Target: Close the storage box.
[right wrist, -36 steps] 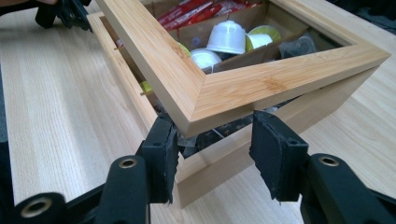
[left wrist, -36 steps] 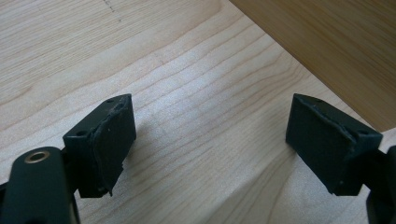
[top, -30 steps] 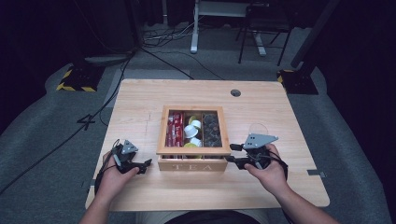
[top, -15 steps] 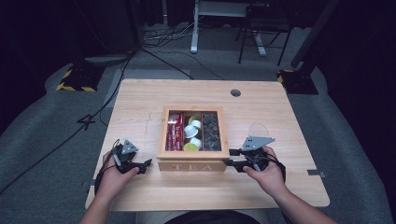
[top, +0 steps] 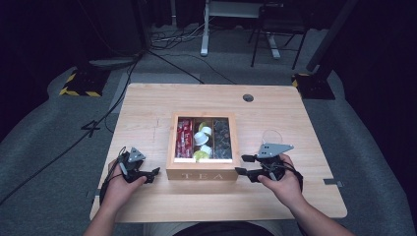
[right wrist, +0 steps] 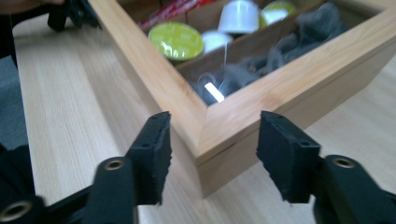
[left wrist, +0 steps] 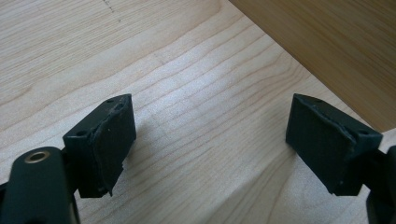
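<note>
A wooden tea box (top: 202, 174) with a glass lid sits mid-table and has "TEA" on its front wall. Inside it lie red sachets (top: 184, 137), white and yellow-green capsules (top: 201, 140) and dark packets (top: 222, 137). My left gripper (top: 151, 175) rests open on the tabletop just left of the box's front-left corner, with nothing between its jaws (left wrist: 210, 135). My right gripper (top: 241, 164) is at the front-right corner. Its jaws have just been opening and straddle that corner (right wrist: 233, 126) without pressing on it (right wrist: 212, 149).
The light wooden table (top: 147, 113) has a round cable hole (top: 248, 98) at the back right. A thin cable loop (top: 272, 135) lies behind my right hand. Beyond the table are grey carpet, floor cables and chair and desk legs.
The right gripper's jaws stand a little wider around the box corner. Both hands and the box have stayed in place.
</note>
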A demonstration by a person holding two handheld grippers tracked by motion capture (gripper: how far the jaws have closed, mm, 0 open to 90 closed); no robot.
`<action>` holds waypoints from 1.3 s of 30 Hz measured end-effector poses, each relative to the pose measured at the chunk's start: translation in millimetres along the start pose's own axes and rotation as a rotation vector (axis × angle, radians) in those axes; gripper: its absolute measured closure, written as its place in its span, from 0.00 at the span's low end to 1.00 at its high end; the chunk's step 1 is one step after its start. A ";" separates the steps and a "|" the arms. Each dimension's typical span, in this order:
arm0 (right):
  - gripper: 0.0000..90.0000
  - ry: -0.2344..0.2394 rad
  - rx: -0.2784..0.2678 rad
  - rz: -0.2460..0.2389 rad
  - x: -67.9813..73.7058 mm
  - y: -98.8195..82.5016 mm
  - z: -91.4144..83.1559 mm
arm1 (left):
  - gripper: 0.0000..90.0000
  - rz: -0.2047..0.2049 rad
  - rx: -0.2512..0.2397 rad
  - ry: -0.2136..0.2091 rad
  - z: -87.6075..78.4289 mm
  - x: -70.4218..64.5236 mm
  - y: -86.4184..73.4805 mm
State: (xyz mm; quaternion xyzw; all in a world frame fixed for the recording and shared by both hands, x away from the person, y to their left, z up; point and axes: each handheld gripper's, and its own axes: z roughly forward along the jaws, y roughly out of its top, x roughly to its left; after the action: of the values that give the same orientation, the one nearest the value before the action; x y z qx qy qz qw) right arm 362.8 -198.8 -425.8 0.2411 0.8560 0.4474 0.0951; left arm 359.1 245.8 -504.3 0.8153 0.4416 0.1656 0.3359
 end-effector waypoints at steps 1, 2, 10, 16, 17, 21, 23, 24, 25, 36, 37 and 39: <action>0.47 -0.008 -0.008 -0.003 0.4 1.9 -1.7 | 0.18 0.000 0.000 0.000 0.1 0.0 0.0; 0.46 -0.008 -0.011 -0.006 0.7 3.5 -2.7 | 0.18 0.000 0.000 0.000 0.1 0.0 0.0; 0.39 0.020 -0.025 0.013 -4.9 9.9 1.3 | 0.18 0.000 -0.001 -0.001 0.1 0.2 0.1; 0.27 0.074 -0.089 0.045 -20.7 18.6 -13.9 | 0.17 0.008 0.001 -0.009 0.3 0.6 0.2; 0.25 0.067 -0.088 0.033 -23.3 19.9 -18.5 | 0.17 0.008 0.001 -0.011 0.2 0.7 0.0; 0.19 0.029 -0.089 0.009 -32.8 21.6 -39.6 | 0.17 0.010 0.005 -0.011 -0.9 2.3 -0.6; 0.19 0.004 -0.092 0.012 -39.2 20.1 -50.2 | 0.17 0.005 0.007 -0.007 -1.9 2.9 -1.7; 0.19 -0.010 -0.090 0.014 -42.8 18.8 -55.2 | 0.17 0.006 0.004 -0.006 -2.1 3.6 -2.1; 0.19 -0.024 -0.088 0.019 -46.3 17.3 -60.1 | 0.17 0.005 0.004 -0.004 -2.5 4.1 -2.3; 0.20 -0.196 -0.015 0.077 -85.4 -15.6 -97.2 | 0.16 0.008 0.009 -0.010 -3.0 8.3 -2.3; 0.20 -0.209 -0.009 0.084 -88.9 -19.2 -99.5 | 0.16 0.009 0.005 -0.008 -2.7 8.9 -2.3; 0.20 -0.229 -0.002 0.099 -95.8 -26.0 -103.5 | 0.16 0.009 0.007 -0.011 -2.7 9.9 -2.2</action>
State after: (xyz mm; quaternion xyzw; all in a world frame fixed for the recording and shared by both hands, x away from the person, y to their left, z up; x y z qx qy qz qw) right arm 398.1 -333.6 -391.8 0.3323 0.8261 0.4220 0.1703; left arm 361.8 255.9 -504.1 0.8194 0.4365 0.1612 0.3348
